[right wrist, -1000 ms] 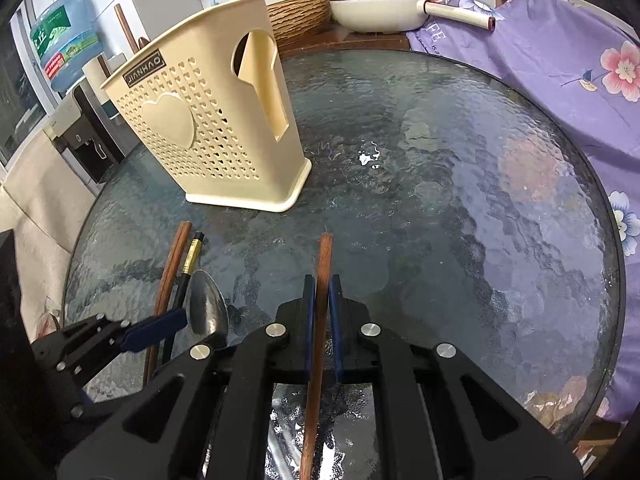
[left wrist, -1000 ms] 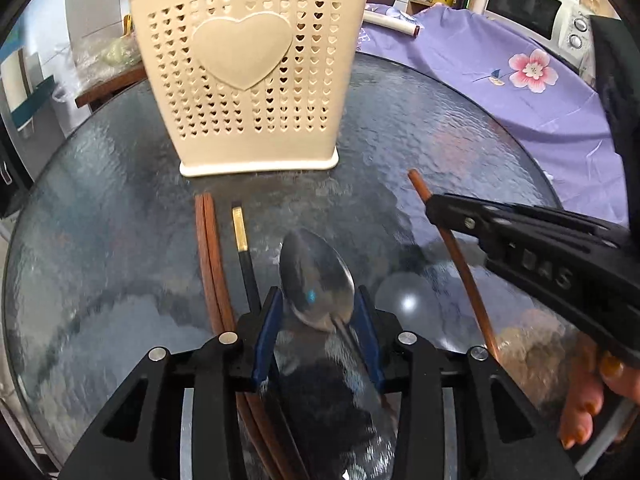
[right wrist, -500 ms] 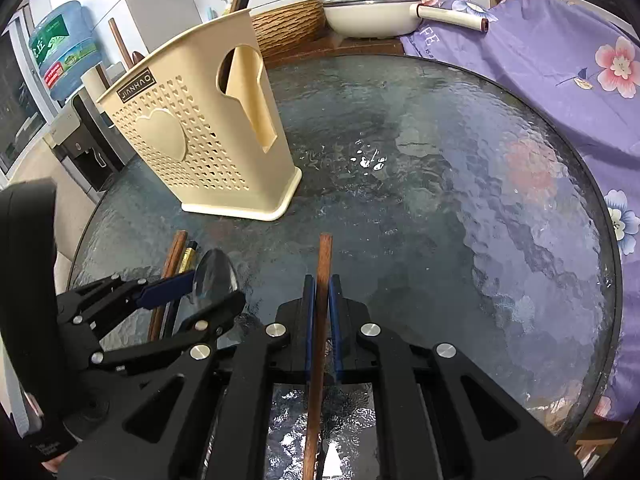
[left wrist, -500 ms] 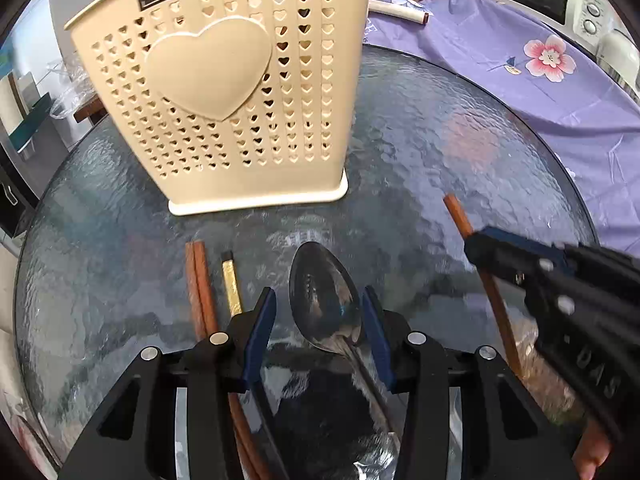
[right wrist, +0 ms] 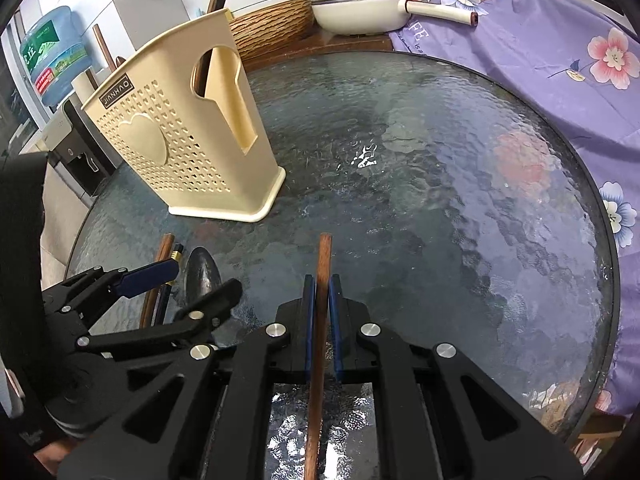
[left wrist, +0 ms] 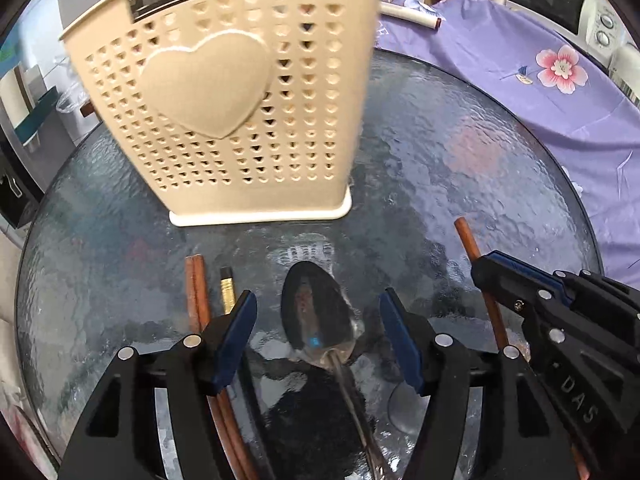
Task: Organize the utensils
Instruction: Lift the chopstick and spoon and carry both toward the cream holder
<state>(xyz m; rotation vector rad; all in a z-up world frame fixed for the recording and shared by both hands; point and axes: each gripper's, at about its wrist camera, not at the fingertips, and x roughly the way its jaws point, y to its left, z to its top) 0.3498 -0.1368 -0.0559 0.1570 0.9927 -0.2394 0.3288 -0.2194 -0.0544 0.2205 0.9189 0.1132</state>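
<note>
Wooden chopstick (right wrist: 321, 280) pinched in right claw (right wrist: 321, 300), left claw (left wrist: 318, 320) spread

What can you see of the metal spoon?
The metal spoon is shiny steel with an oval bowl and a slim handle running back under the camera. It lies flat on the glass table, bowl toward the beige utensil holder, between the open left tongs, whose blue pads do not touch it.

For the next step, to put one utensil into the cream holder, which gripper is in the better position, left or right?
Probably the right gripper: it is shut on a brown chopstick, ready to carry to the cream holder. The left gripper is open, its fingers either side of the spoon, which lies ungripped on the glass table.
</note>
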